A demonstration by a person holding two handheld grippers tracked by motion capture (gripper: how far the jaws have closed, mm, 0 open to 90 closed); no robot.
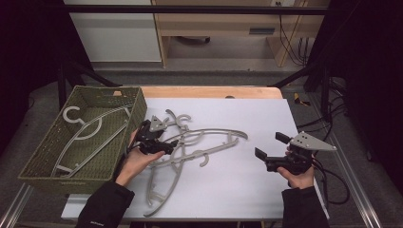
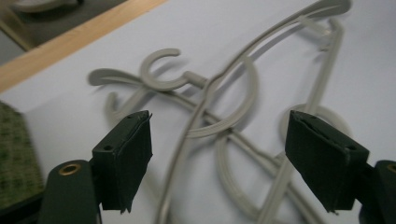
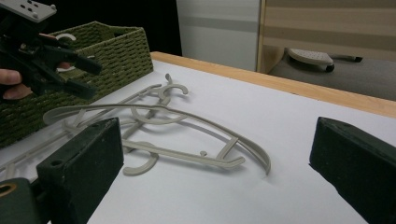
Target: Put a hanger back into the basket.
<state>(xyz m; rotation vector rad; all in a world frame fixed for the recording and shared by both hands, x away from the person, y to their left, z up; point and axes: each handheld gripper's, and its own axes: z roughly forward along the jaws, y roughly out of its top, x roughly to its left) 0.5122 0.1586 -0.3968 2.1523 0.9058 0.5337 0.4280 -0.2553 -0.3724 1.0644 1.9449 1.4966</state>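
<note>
Several grey plastic hangers [image 1: 204, 142] lie tangled in a pile on the white table sheet [image 1: 237, 185]. My left gripper [image 1: 169, 145] hovers low over the left part of the pile. In the left gripper view its jaws [image 2: 219, 119] stand wide apart, with hanger rods [image 2: 224, 93] below and between them, and the pads touch nothing. My right gripper [image 1: 271, 145] is held at the right of the sheet, apart from the pile, open and empty. In the right gripper view [image 3: 217, 135] it faces the hangers [image 3: 187, 116] and the left gripper [image 3: 91, 80].
A green woven basket [image 1: 138, 102] stands at the table's left with grey hangers [image 1: 90, 130] inside; it also shows behind the pile [image 3: 121, 51]. A wooden table edge [image 1: 209, 91] runs along the back. Bare white sheet lies in front and to the right of the pile.
</note>
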